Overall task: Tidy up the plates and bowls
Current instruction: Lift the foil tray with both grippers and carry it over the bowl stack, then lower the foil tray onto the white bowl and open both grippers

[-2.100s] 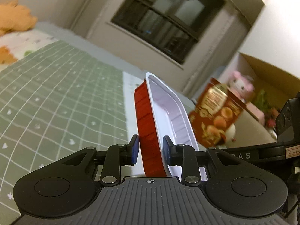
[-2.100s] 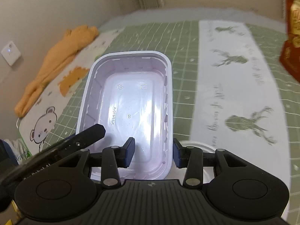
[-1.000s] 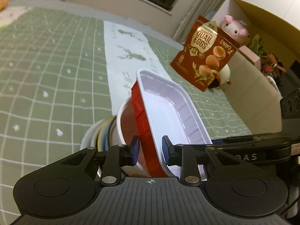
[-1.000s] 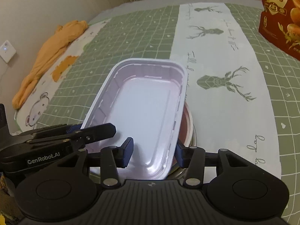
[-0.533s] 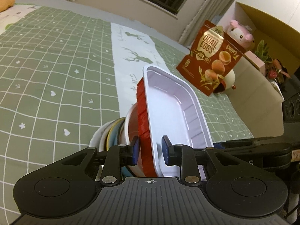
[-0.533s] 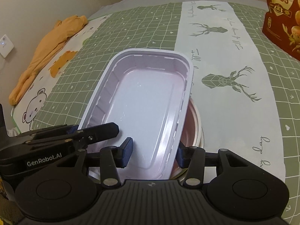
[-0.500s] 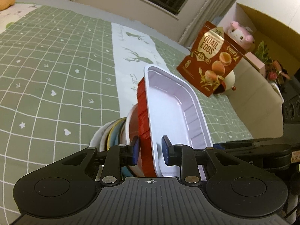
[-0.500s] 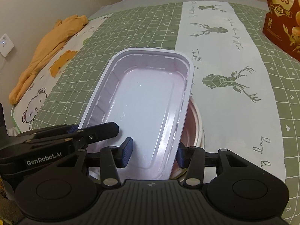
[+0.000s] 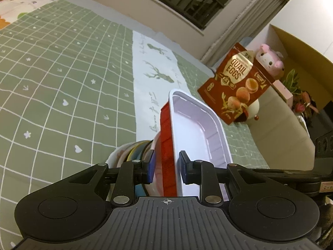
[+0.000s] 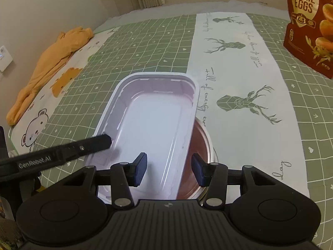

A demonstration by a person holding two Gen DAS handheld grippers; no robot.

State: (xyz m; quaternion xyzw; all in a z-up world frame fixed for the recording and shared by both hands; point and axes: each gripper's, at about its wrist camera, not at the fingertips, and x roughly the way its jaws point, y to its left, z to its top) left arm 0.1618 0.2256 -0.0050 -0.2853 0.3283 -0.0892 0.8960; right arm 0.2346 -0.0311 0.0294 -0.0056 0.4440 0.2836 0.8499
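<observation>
A rectangular tray, red outside and white inside (image 9: pixel 195 133), rests tilted on a stack of round bowls and plates (image 9: pixel 133 152). My left gripper (image 9: pixel 166 167) has its jaws on either side of the tray's left wall, with a visible gap at the left pad. In the right wrist view the tray (image 10: pixel 154 125) lies over a red-brown bowl (image 10: pixel 197 162). My right gripper (image 10: pixel 168 171) is open, its pads straddling the tray's right wall without touching. The left gripper's finger (image 10: pixel 68 152) reaches in at the tray's left rim.
The stack sits on a green checked cloth (image 9: pixel 52 83) with a white deer-print runner (image 10: pixel 245 87). A red quail eggs bag (image 9: pixel 237 83) stands to the far right. An orange cloth (image 10: pixel 50 66) lies at the far left. A pink plush (image 9: pixel 270 60) sits behind the bag.
The tray has come down from the air onto the stack of bowls. My left jaws have loosened from the tray's wall and my right jaws have widened.
</observation>
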